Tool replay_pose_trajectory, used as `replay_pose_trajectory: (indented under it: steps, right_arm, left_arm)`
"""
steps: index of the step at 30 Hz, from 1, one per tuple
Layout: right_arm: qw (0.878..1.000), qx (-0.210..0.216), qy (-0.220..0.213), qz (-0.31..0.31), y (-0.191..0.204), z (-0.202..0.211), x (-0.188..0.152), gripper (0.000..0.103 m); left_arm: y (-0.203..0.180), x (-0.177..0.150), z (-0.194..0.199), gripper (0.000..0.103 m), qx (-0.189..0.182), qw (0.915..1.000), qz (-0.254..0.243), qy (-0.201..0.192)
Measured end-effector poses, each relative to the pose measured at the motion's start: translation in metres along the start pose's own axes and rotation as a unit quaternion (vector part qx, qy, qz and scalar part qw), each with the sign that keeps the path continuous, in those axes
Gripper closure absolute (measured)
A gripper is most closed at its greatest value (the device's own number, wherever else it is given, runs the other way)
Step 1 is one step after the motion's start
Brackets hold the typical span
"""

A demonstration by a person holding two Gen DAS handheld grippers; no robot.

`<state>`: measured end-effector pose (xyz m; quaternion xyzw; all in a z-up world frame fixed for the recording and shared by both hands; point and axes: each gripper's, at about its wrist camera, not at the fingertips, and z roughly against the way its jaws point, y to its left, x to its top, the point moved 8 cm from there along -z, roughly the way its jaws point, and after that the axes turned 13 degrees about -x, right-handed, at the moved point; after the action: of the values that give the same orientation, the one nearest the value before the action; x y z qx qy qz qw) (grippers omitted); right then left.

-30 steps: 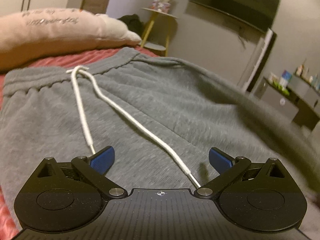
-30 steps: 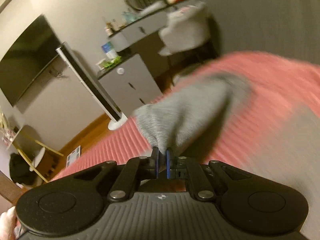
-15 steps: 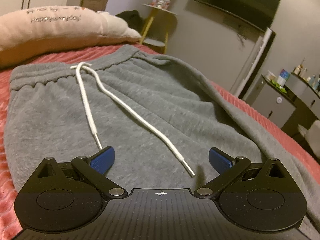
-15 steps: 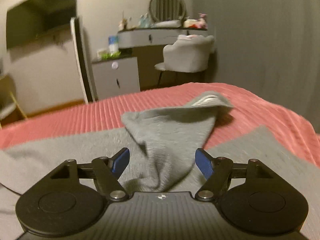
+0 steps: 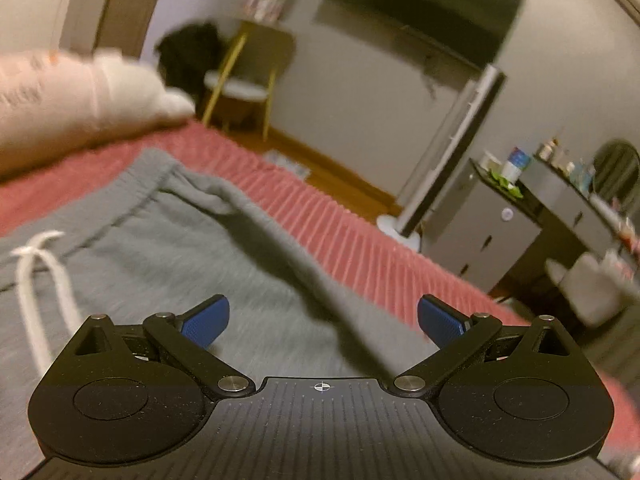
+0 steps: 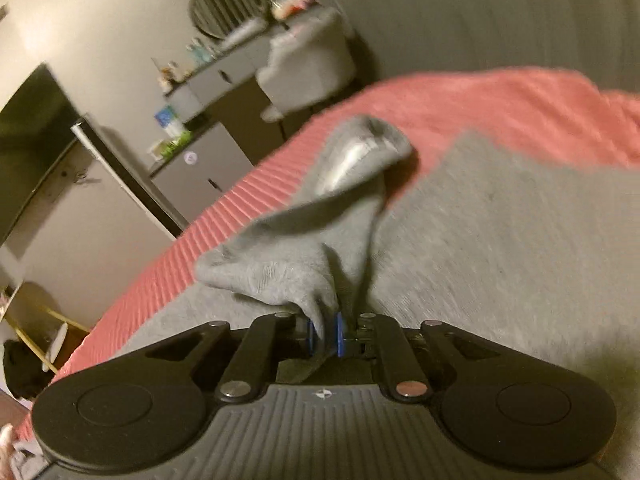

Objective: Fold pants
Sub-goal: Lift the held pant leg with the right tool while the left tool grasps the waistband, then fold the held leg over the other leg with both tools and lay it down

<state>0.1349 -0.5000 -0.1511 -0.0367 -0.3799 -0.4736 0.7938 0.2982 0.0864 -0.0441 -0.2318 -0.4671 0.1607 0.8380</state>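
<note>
Two grippers were in play, and you had them doing very different jobs. Your right gripper [image 6: 325, 334] had just snapped its jaws together, and the blue pads [image 6: 340, 334] were pinching a bunched fold of the gray sweatpants [image 6: 500, 248], right at the cuffed end of one pant leg [image 6: 344, 200]. That leg rose off the bed in a rumpled peak, its open ribbed cuff [image 6: 368, 140] tipped away from you, while the rest of the gray fabric lay flat beneath and to the right. The pink ribbed bedspread [image 6: 500, 100] showed beyond it, with a gray chair [image 6: 308, 68] and a low cabinet [image 6: 204, 172] blurred past the edge of the bed.

Your left gripper [image 5: 323, 318] was spread wide, both blue pads [image 5: 206, 320] well apart with nothing between them, hovering over the upper part of the sweatpants [image 5: 160, 240]. From that view the waistband [image 5: 132, 184] ran toward the upper left, and the white drawstring [image 5: 36, 280] looped down along the left edge. One long dark crease ran diagonally through the cloth toward the gripper body. A pale pink pillow [image 5: 80, 92] sat at the head of the bed, touching the bedspread [image 5: 340, 216], and a yellow-legged side table [image 5: 248, 76] stood beyond it below a dark wall-mounted television [image 5: 420, 8]. Much of this view was smeared by motion.
</note>
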Motion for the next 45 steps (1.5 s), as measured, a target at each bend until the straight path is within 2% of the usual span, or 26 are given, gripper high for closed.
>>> replay_pose_trajectory:
  steps: [2, 3, 5, 7, 8, 9, 10, 11, 12, 13, 14, 15, 16, 19, 21, 25, 27, 30, 34, 37, 39, 40, 41, 43, 45]
  right_arm:
    - [0.997, -0.035, -0.029, 0.058, 0.006, -0.001, -0.005, 0.086]
    - [0.993, -0.050, -0.048, 0.093, 0.014, 0.000, -0.005, 0.079]
    - [0.976, -0.100, -0.104, 0.163, 0.026, 0.002, -0.003, 0.050]
    - [0.958, -0.123, -0.150, 0.213, 0.037, 0.003, -0.004, 0.040]
    - [0.952, -0.126, -0.158, 0.231, 0.042, 0.000, -0.006, 0.040]
    - [0.952, -0.118, -0.153, 0.236, 0.045, -0.005, -0.007, 0.042]
    - [0.957, -0.104, -0.140, 0.231, 0.046, -0.011, -0.009, 0.054]
    - [0.962, -0.092, -0.128, 0.223, 0.047, -0.013, -0.011, 0.073]
    - [0.966, -0.091, -0.125, 0.209, 0.045, -0.014, -0.009, 0.078]
    - [0.968, -0.092, -0.130, 0.196, 0.042, -0.015, -0.005, 0.089]
    - [0.971, -0.084, -0.130, 0.181, 0.040, -0.009, -0.002, 0.093]
    - [0.977, -0.069, -0.125, 0.155, 0.037, -0.006, 0.003, 0.093]
    - [0.984, -0.051, -0.118, 0.121, 0.032, -0.004, 0.008, 0.094]
    - [0.995, 0.009, -0.096, 0.003, 0.011, 0.005, 0.027, 0.095]
    - [0.994, 0.045, -0.085, -0.060, -0.005, 0.014, 0.038, 0.095]
    - [0.984, 0.074, -0.066, -0.150, -0.038, 0.032, 0.049, 0.095]
    - [0.979, 0.073, -0.060, -0.182, -0.059, 0.040, 0.050, 0.096]
    - [0.980, 0.051, -0.064, -0.180, -0.085, 0.054, 0.045, 0.099]
    - [0.985, 0.015, -0.032, -0.172, -0.117, 0.055, 0.017, 0.099]
    - [0.982, 0.002, 0.007, -0.186, -0.131, 0.047, 0.001, 0.099]
    - [0.983, -0.001, 0.015, -0.184, -0.133, 0.045, -0.005, 0.099]
    - [0.984, -0.002, 0.019, -0.175, -0.132, 0.040, -0.005, 0.098]
    - [0.985, -0.007, 0.020, -0.173, -0.131, 0.036, -0.005, 0.097]
    - [0.983, 0.002, 0.030, -0.183, -0.131, 0.027, -0.007, 0.092]
    - [0.979, 0.015, 0.034, -0.200, -0.134, 0.024, -0.011, 0.092]
  left_arm:
    - [0.017, 0.012, -0.028, 0.003, 0.005, 0.9983, 0.050, 0.030]
    - [0.024, 0.015, -0.040, 0.005, 0.007, 0.9968, 0.068, 0.041]
    - [0.034, 0.019, -0.062, 0.022, 0.010, 0.9944, 0.087, 0.059]
    - [0.043, 0.020, -0.080, 0.024, 0.017, 0.9928, 0.091, 0.076]
    - [0.047, 0.020, -0.089, 0.024, 0.020, 0.9918, 0.094, 0.084]
    - [0.051, 0.017, -0.098, 0.024, 0.026, 0.9899, 0.102, 0.095]
    - [0.055, 0.015, -0.105, 0.025, 0.032, 0.9880, 0.111, 0.103]
    - [0.056, 0.015, -0.107, 0.027, 0.032, 0.9881, 0.114, 0.099]
    - [0.056, 0.018, -0.108, 0.032, 0.033, 0.9888, 0.113, 0.093]
    - [0.055, 0.021, -0.109, 0.060, 0.034, 0.9898, 0.105, 0.090]
    - [0.053, 0.022, -0.109, 0.093, 0.031, 0.9902, 0.096, 0.096]
    - [0.052, 0.023, -0.110, 0.092, 0.028, 0.9886, 0.103, 0.107]
    - [0.053, 0.027, -0.104, 0.093, 0.026, 0.9885, 0.111, 0.099]
    - [0.043, 0.039, -0.073, 0.094, -0.005, 0.9920, 0.117, 0.048]
    - [0.032, 0.046, -0.038, 0.094, -0.037, 0.9930, 0.111, 0.012]
    - [0.020, 0.040, 0.050, 0.094, -0.090, 0.9916, 0.087, -0.031]
    - [0.026, 0.025, 0.091, 0.094, -0.100, 0.9917, 0.073, -0.036]
    - [0.050, -0.013, 0.134, 0.094, -0.095, 0.9917, 0.085, -0.020]
    - [0.083, -0.077, 0.156, 0.094, -0.047, 0.9942, 0.091, 0.031]
    - [0.107, -0.106, 0.156, 0.093, -0.030, 0.9902, 0.127, 0.049]
    - [0.116, -0.107, 0.153, 0.087, -0.031, 0.9872, 0.150, 0.043]
    - [0.120, -0.103, 0.150, 0.080, -0.031, 0.9861, 0.159, 0.036]
    - [0.120, -0.098, 0.149, 0.062, -0.026, 0.9857, 0.164, 0.026]
    - [0.123, -0.086, 0.141, 0.038, -0.036, 0.9859, 0.163, 0.010]
    - [0.129, -0.076, 0.129, 0.035, -0.015, 0.9846, 0.174, 0.001]
